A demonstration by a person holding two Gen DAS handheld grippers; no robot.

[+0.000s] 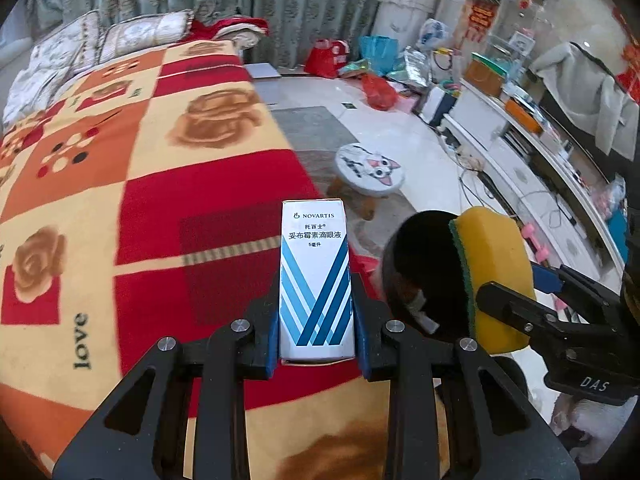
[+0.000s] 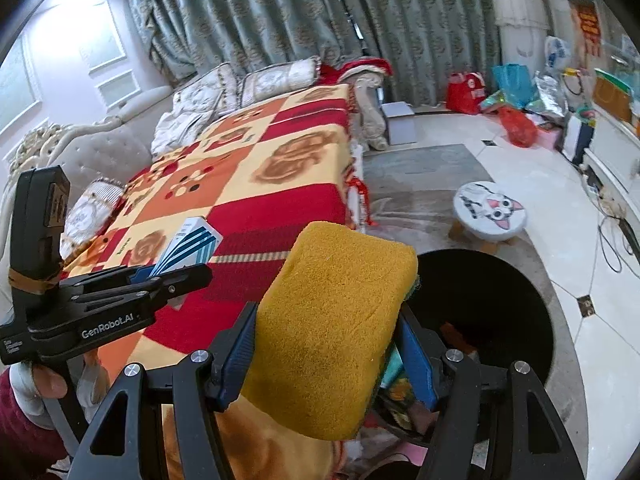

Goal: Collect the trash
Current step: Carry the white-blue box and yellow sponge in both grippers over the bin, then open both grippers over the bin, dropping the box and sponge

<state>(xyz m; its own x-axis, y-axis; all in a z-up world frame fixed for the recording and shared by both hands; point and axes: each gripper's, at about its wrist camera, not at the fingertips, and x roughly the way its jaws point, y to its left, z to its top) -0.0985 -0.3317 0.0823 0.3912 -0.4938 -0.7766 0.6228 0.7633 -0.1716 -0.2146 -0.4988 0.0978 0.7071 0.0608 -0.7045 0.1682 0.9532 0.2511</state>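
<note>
My left gripper (image 1: 316,320) is shut on a white and blue eye-drop box (image 1: 314,280), held upright above the patterned blanket (image 1: 140,184). The same box (image 2: 192,244) and left gripper (image 2: 176,272) appear at the left of the right wrist view. My right gripper (image 2: 328,344) is shut on a yellow sponge with a green scouring side (image 2: 332,320). In the left wrist view that sponge (image 1: 496,276) hangs beside a black bin (image 1: 424,272), with the right gripper (image 1: 516,296) on it. The bin's dark mouth (image 2: 492,312) lies just right of the sponge, with some scraps inside.
A bed or sofa under the blanket fills the left. A small round cat-face stool (image 2: 490,210) stands on a grey rug (image 2: 420,172). Bags and clutter (image 1: 376,68) line the far curtain. A white low cabinet (image 1: 520,160) with cables runs along the right. A person's hand (image 2: 36,388) holds the left gripper.
</note>
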